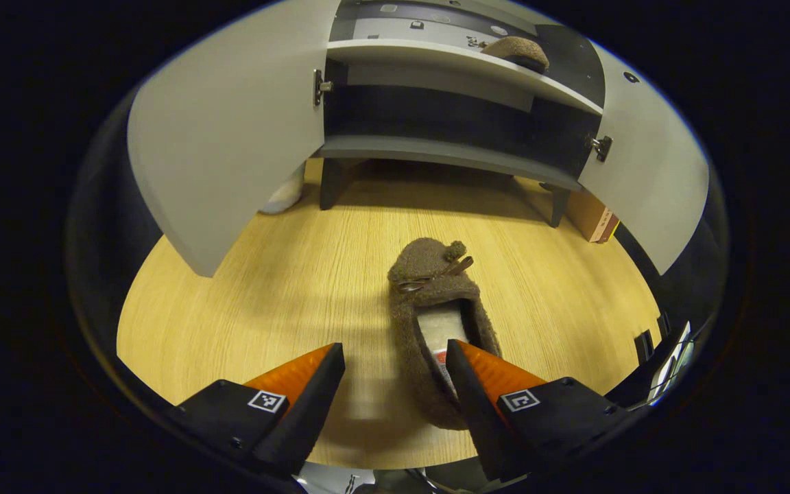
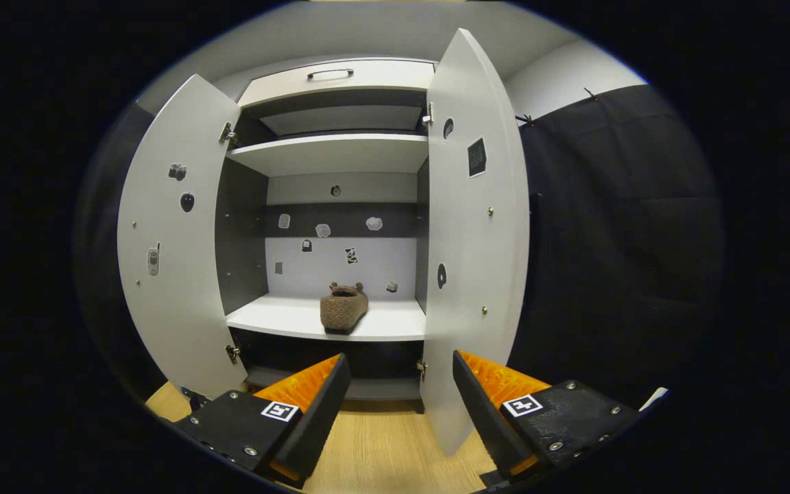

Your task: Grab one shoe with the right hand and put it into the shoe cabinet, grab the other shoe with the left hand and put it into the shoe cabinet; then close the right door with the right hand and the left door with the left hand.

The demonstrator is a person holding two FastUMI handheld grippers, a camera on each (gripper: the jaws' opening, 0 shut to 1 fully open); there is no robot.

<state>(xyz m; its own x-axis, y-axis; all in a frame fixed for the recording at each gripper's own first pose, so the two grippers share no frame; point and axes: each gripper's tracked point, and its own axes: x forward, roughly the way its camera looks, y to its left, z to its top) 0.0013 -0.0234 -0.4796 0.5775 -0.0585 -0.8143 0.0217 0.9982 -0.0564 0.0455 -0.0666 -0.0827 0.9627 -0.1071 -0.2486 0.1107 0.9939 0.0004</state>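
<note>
The left gripper [image 1: 395, 384] is held open over the floor slipper [image 1: 436, 322], its heel lying against the right finger, while the right gripper [image 2: 398, 394] is held open, empty, well short of the shelved slipper [image 2: 343, 307].

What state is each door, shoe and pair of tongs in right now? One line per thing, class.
Left white cabinet door: open.
Right white cabinet door: open.
Brown fuzzy slipper on shelf: stowed.
Brown fuzzy slipper on wooden floor: not yet gripped.
Left tongs: open.
Right tongs: open, empty.
</note>
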